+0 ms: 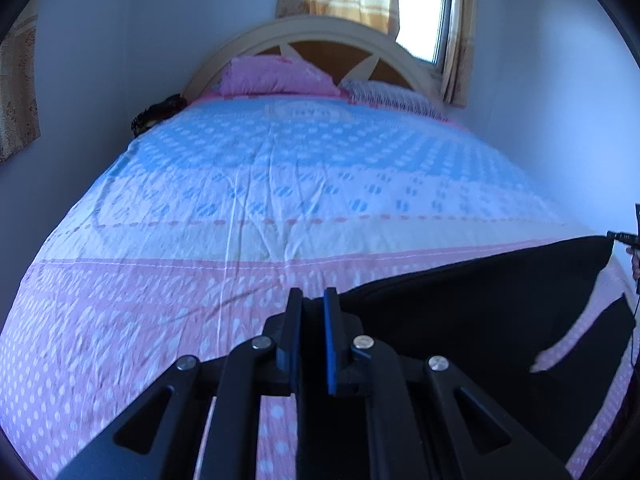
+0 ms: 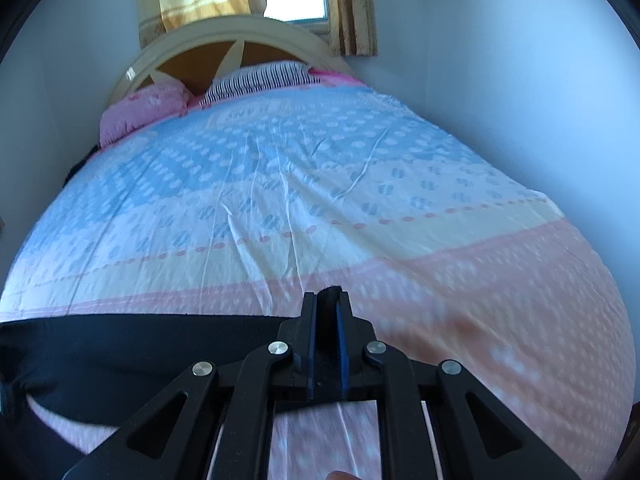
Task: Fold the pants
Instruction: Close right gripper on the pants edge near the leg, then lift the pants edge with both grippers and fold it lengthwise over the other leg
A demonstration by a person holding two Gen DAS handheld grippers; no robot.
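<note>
- Looking along the left gripper (image 1: pixel 313 300), we see its jaws pinching the edge of the black pants (image 1: pixel 472 304) at lower centre of the frame.
- We see the pants stretch from there to the right edge, lifted above the bedspread (image 1: pixel 280 184), where the other gripper's tip shows.
- In the right wrist view, the right gripper (image 2: pixel 329 300) pinches black cloth; the pants (image 2: pixel 132 348) run to the lower left.
- We see a pink pillow (image 1: pixel 276 76) by the headboard (image 1: pixel 320 32) at top.
</note>
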